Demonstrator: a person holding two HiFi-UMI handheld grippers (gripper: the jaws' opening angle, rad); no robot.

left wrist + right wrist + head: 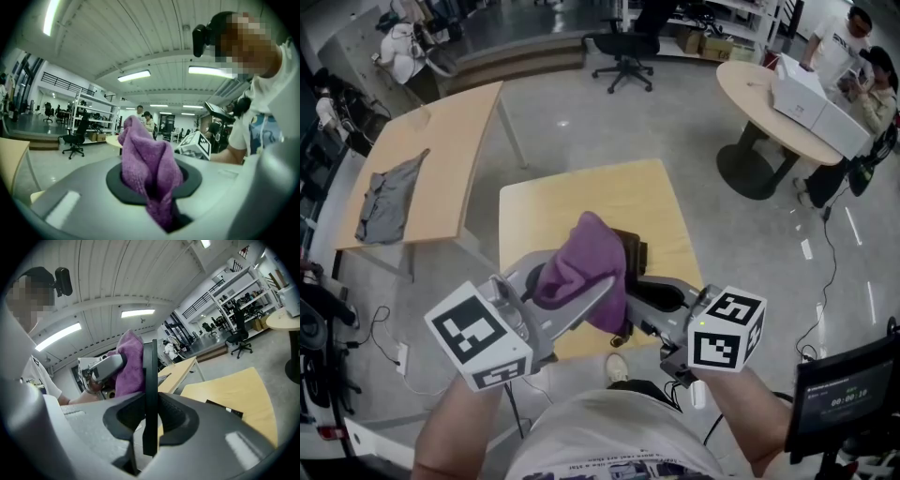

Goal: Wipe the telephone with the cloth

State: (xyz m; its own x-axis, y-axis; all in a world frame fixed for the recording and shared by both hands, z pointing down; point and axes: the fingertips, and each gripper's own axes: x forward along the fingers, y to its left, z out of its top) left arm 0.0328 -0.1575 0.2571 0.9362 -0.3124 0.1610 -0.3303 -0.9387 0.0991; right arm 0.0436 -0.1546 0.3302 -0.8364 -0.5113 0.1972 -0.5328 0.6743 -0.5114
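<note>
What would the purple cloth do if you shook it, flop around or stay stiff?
Probably flop: the purple cloth bunches into soft folds and droops over the left gripper. It looks fuzzy, so likely not slippery. Probably light too, since one pinch holds it up.

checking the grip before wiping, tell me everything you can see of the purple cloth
The purple cloth is a fuzzy knit, bunched into upright folds. The left gripper is shut on its lower part, holding it above the wooden table; its top bulges past the jaws. It sits beside the dark telephone in the right gripper; contact is unclear.
</note>
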